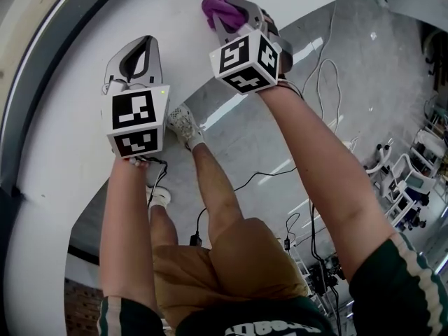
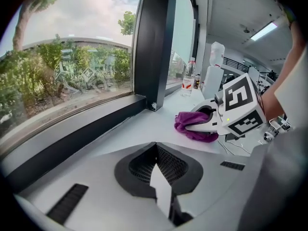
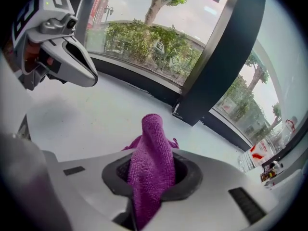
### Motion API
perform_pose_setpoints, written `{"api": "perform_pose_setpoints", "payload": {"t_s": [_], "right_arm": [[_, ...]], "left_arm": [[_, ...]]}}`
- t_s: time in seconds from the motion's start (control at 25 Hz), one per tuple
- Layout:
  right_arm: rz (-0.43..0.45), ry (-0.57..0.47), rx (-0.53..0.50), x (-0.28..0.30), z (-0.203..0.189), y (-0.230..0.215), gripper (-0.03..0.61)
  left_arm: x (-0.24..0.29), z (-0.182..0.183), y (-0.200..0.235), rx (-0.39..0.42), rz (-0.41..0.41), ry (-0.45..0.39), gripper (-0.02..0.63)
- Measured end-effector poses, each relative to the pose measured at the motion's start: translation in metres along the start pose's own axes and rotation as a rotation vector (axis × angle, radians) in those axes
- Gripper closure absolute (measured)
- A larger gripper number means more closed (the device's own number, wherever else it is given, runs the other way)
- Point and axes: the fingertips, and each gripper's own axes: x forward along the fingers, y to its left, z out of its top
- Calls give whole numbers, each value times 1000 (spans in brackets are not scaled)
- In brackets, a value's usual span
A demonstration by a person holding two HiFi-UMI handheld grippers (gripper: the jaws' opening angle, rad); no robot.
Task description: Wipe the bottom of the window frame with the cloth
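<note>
One purple microfibre cloth (image 3: 153, 162) is pinched between the closed fingers of the right gripper (image 1: 238, 16), its free end bunched on the white sill (image 3: 91, 124) near the dark window frame (image 3: 144, 85). Soft, light and limp, it probably wipes best gripped mid-fold and pressed flat. The left gripper (image 1: 138, 51) has its fingers together, empty.

In the right gripper view the white sill (image 3: 96, 124) gives open room at 9 o'clock. The left claw (image 3: 92, 80) hangs over it at 10 o'clock. The dark mullion (image 3: 216, 66) rises at 1 o'clock, and a bottle (image 3: 251, 156) stands at 4 o'clock.
</note>
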Motion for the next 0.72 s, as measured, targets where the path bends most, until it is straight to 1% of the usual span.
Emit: {"api": "perform_pose_setpoints", "payload": {"t_s": [0.2,0.72], "right_arm": [[3,-1,26,-3,4,16,499],[-10,-16,100,-10,24,72,503]], "left_arm": [[-15,-9,11,-5,16,-1,604],[-69,-49,44,-5,41,-1,604]]}}
